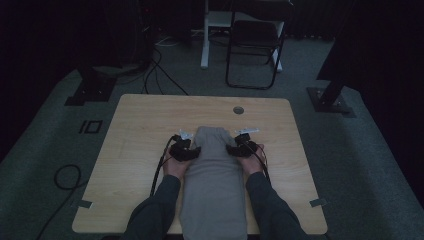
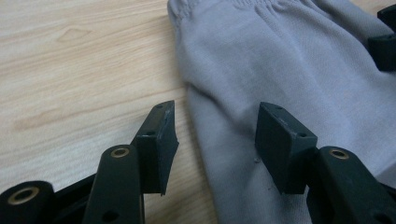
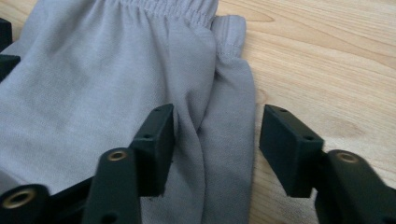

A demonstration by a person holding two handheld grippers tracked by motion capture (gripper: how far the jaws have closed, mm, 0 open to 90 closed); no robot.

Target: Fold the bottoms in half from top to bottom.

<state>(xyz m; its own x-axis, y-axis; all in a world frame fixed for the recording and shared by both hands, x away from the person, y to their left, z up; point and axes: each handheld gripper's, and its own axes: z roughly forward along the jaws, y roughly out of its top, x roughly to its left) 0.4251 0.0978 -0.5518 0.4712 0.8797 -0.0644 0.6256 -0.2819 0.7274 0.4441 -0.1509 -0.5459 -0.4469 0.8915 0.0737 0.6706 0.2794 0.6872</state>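
Observation:
A grey folded garment (image 1: 215, 180) with an elastic band at its far end lies lengthwise on the wooden table (image 1: 145, 120), running off the near edge. My left gripper (image 1: 192, 150) sits at the cloth's left edge, jaws wide apart. In the left gripper view the grey garment (image 2: 289, 65) has its edge between the fingers of my left gripper (image 2: 217, 140), untouched by the pads. My right gripper (image 1: 231, 149) rests at the right edge. In the right gripper view my right gripper (image 3: 217, 140) stands open astride a fold of the grey garment (image 3: 107, 70), pads not pressing it.
A round grommet hole (image 1: 238, 110) sits near the table's far edge. Beyond the table stand a black folding chair (image 1: 255, 45) and a white desk leg (image 1: 204, 35). Cables (image 1: 65, 177) lie on the carpet at the left. Dark stand bases (image 1: 330, 100) flank the table.

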